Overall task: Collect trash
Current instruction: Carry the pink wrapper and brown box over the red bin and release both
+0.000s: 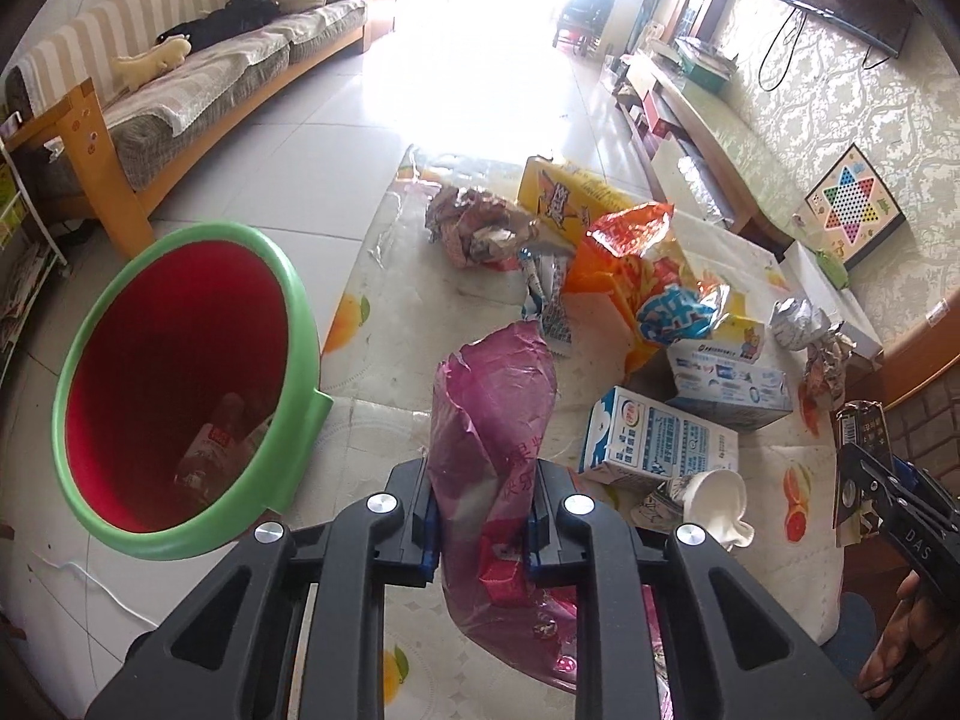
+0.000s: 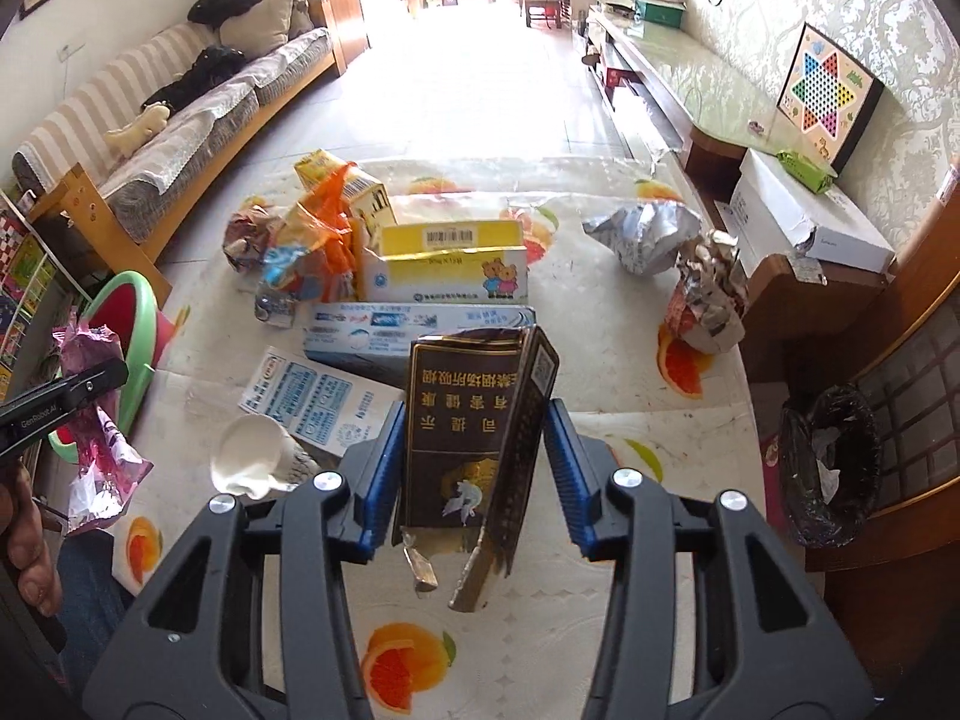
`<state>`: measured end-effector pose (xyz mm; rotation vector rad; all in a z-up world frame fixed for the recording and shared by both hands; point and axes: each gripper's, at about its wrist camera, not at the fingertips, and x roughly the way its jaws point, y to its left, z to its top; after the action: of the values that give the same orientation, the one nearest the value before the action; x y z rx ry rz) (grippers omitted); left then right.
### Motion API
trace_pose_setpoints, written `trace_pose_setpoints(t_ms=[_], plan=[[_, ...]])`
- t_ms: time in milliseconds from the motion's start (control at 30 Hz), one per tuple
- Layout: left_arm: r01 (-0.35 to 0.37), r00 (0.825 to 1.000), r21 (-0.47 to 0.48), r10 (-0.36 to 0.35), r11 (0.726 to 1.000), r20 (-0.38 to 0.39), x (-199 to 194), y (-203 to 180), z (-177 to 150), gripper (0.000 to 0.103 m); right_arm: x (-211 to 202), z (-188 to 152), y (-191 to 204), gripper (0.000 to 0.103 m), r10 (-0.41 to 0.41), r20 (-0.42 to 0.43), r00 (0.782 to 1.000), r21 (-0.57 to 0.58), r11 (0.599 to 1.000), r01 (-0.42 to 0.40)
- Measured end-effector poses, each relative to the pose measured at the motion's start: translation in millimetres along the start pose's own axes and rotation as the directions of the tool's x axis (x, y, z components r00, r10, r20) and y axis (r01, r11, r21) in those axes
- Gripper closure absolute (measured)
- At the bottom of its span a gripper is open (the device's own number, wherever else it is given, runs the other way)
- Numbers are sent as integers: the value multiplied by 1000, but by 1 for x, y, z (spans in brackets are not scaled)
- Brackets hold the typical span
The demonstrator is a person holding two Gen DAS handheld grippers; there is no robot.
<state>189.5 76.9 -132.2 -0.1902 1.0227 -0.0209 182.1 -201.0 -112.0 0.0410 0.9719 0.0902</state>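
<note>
My left gripper [image 1: 483, 516] is shut on a crumpled pink plastic wrapper [image 1: 495, 414], lifted above the table. Left of it stands a bin with a green rim [image 1: 180, 546] and red inside, a bottle lying at its bottom. My right gripper [image 2: 474, 480] is shut on a dark brown cigarette box [image 2: 468, 420] with gold print, torn open at its lower end and held off the table. In the right wrist view, the left gripper [image 2: 105, 381] and its pink wrapper [image 2: 99, 450] show at the left edge; in the left wrist view, the right gripper [image 1: 870, 480] shows at the right edge.
On the fruit-print tablecloth [image 2: 600, 600] lie a crushed white paper cup [image 2: 255, 462], a blue-white carton [image 1: 654, 441], a toothpaste box [image 2: 420, 330], a yellow box [image 2: 447, 267], an orange bag [image 1: 630, 240] and foil wrappers [image 2: 651, 237]. A black-lined bin [image 2: 831, 468] stands right.
</note>
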Motion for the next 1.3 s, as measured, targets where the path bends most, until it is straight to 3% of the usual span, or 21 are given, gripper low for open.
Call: trace_pose_setpoints(t_ms=[233, 567, 933, 1200, 1300], plan=[[-16, 997, -2, 16, 1000, 80, -39, 24, 12, 85, -28, 15, 48, 58, 48, 63, 997, -72, 996, -43], [-91, 984, -68, 100, 994, 144, -74, 94, 21, 85, -36, 28, 134, 59, 133, 84, 988, -197, 974, -114], [-160, 975, -163, 182, 974, 126, -74, 168, 29, 85, -25, 34, 227, 59, 225, 52, 973, -320, 927, -197], [-183, 971, -206, 210, 961, 114, -62, 202, 40, 85, -10, 40, 264, 58, 248, 23, 969, -362, 905, -223], [-188, 969, -216, 217, 958, 119, -59, 208, 44, 79, -6, 44, 273, 58, 253, 16, 967, -369, 901, -230]])
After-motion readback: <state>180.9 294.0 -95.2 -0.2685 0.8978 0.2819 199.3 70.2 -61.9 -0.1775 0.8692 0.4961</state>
